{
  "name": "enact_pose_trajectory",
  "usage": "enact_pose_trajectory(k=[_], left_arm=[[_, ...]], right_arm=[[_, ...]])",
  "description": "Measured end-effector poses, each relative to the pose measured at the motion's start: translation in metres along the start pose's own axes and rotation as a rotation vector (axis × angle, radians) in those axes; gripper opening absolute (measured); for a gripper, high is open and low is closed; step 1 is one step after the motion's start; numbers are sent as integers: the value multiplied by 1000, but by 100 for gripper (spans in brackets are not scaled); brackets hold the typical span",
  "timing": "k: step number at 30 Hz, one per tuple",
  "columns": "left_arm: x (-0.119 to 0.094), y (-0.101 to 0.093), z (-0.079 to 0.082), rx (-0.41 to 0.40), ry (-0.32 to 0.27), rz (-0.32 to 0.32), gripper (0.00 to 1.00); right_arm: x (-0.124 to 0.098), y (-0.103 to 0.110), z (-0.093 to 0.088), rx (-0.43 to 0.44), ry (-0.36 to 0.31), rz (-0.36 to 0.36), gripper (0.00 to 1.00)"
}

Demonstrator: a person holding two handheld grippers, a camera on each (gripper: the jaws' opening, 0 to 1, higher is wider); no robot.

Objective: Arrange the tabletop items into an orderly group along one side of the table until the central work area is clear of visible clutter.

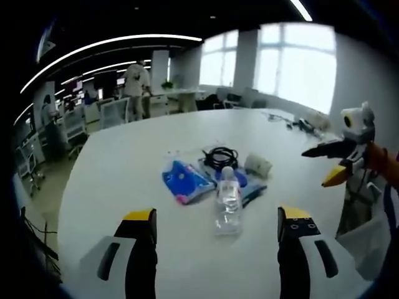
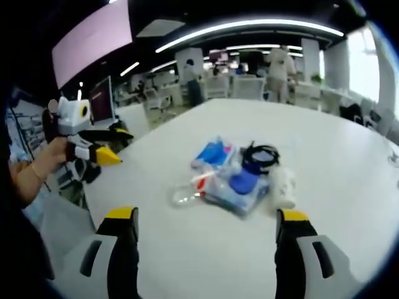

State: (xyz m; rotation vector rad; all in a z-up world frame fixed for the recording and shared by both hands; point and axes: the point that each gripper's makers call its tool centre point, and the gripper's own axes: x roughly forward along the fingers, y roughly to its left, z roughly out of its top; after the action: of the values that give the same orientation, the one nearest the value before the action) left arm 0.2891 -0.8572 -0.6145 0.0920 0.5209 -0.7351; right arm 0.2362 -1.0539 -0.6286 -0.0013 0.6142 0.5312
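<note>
clutter: a small heap sits mid-worktop: water bottle (image 1: 228,200) lying on its side, blue pouch (image 1: 184,180), coiled black cable (image 1: 221,157), a pale roll (image 1: 257,164), all touching or just beside each other.
worktop: white worktop (image 1: 118,168), broad, bare around the heap; no item lies along any side yet.
left gripper: left gripper (image 1: 216,232) hangs short of the bottle, jaws apart, holding nothing.
right gripper: right gripper (image 2: 206,232) hangs near the heap from the other side, jaws apart, holding nothing.
risk: the bottle looks round and smooth, so a push may roll it away; the loose cable could snag and drag its neighbours.
writing: none readable; pouch print is too blurred.
room: office desks, chairs, people standing far off.
</note>
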Motion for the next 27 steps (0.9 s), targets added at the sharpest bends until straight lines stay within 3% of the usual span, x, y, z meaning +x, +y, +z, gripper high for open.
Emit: enact_pose_trajectory(k=[12,22,27], left_arm=[[40,1,-10,2,54,-46,76],[75,1,-17,3,86,-74,75],[89,0,-24,3,110,-93,74]], right_arm=[[30,-8,4,1,20,26,88],[62,-16,12,61,8,50,85],[79,-17,9,32,33,57,85]])
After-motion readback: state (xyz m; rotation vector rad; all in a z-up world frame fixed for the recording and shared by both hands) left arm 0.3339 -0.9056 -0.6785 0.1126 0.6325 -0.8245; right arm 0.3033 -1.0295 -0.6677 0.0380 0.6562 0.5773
